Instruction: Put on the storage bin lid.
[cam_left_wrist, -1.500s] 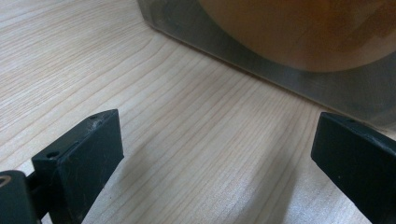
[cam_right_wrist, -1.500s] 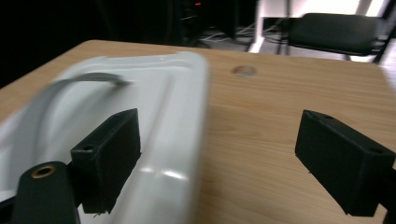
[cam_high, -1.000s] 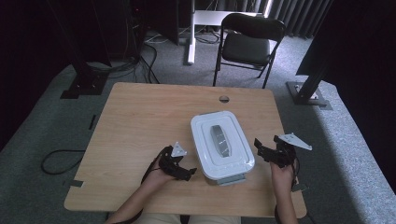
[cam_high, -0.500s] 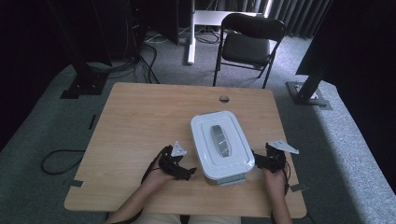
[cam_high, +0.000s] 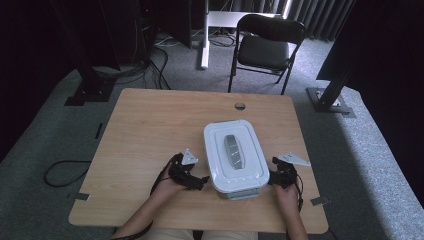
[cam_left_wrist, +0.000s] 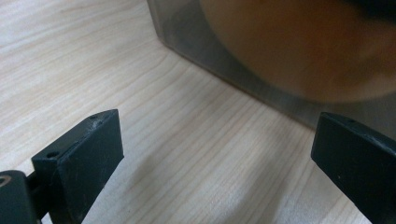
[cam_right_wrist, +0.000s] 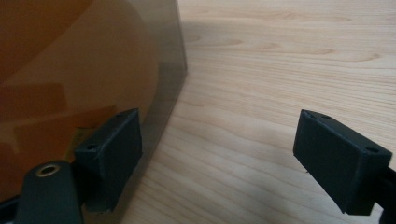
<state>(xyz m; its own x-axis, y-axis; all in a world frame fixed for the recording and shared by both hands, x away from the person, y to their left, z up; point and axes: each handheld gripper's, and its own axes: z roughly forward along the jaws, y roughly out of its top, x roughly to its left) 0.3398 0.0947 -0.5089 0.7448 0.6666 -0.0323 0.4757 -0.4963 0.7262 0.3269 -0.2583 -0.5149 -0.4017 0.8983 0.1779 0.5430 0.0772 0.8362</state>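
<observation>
Container lid (cam_high: 235, 154): no lettering legible; grey handle plain.
Container wall (cam_left_wrist: 243, 56): translucent, orange contents blurred, no label readable.
Left gripper (cam_left_wrist: 212, 154): jaws unmarked, no brand or number.
Right gripper (cam_right_wrist: 219, 154): jaws unmarked, no brand or number.
Table (cam_high: 150, 130): bare wood grain, no signs or stickers with readable text.

The lidded container (cam_high: 235, 157) sits right between my grippers, so it blocks any straight path across. My left gripper (cam_high: 196, 181) has bare table (cam_high: 150, 125) on its outer side; my right gripper (cam_high: 275, 178) is tight against the container's wall. Beyond the container, the tabletop's wide open.
</observation>
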